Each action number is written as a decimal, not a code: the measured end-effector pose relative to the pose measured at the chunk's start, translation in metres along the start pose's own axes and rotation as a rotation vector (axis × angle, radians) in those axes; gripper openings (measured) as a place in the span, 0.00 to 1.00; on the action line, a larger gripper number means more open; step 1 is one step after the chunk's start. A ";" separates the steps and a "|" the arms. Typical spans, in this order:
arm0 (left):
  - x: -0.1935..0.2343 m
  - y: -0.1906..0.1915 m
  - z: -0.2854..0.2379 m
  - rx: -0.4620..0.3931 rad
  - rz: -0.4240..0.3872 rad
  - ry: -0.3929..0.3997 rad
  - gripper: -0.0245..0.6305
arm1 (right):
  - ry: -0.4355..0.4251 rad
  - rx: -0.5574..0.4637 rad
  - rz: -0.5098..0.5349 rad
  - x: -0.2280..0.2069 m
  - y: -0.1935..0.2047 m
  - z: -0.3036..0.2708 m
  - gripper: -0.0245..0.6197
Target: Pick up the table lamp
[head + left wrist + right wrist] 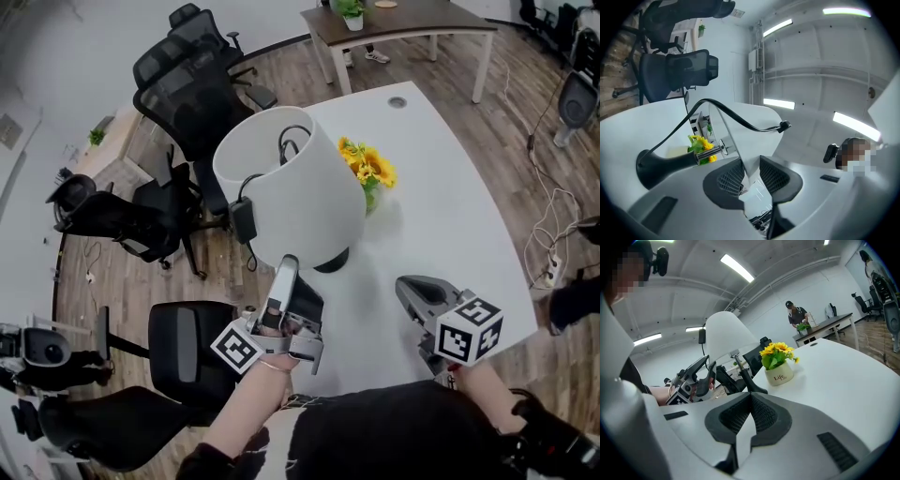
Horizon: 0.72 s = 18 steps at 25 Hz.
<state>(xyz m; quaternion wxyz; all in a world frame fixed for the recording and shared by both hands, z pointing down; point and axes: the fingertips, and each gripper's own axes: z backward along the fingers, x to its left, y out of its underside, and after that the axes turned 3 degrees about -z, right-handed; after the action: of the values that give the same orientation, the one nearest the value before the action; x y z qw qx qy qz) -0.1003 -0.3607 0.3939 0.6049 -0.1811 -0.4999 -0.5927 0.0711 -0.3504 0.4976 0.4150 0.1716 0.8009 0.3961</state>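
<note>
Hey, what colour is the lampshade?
The lampshade is white; the head view shows it best.

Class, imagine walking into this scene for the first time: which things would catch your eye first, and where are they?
The big white table lamp dominates the middle of the head view, tilted, with the left gripper pinching its shade's rim between its jaws. Beside it a pot of yellow sunflowers stands on the white table. The right gripper hangs empty at lower right, jaws together.
</note>
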 end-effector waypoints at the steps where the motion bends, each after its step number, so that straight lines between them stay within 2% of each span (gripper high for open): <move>1: 0.000 -0.002 -0.002 -0.006 0.010 -0.002 0.20 | -0.016 -0.009 0.011 0.003 -0.005 -0.005 0.06; 6: 0.002 -0.005 -0.020 -0.008 0.068 -0.034 0.18 | -0.092 -0.041 0.081 0.023 -0.027 -0.041 0.06; 12: 0.009 -0.019 -0.035 -0.006 0.071 -0.086 0.17 | -0.161 -0.043 0.122 0.038 -0.038 -0.079 0.06; 16: 0.012 -0.022 -0.038 0.006 0.063 -0.092 0.17 | -0.162 -0.034 0.151 0.031 -0.042 -0.105 0.07; 17: 0.013 -0.023 -0.039 0.007 0.063 -0.094 0.17 | -0.166 -0.024 0.152 0.030 -0.042 -0.113 0.11; 18: 0.014 -0.024 -0.041 0.006 0.065 -0.096 0.17 | -0.173 -0.007 0.153 0.028 -0.041 -0.122 0.22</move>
<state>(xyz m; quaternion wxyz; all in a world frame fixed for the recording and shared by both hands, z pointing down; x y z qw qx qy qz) -0.1092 -0.4068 0.3789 0.5995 -0.2237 -0.5241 -0.5621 -0.0411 -0.4193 0.4921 0.4517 0.2644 0.7452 0.4131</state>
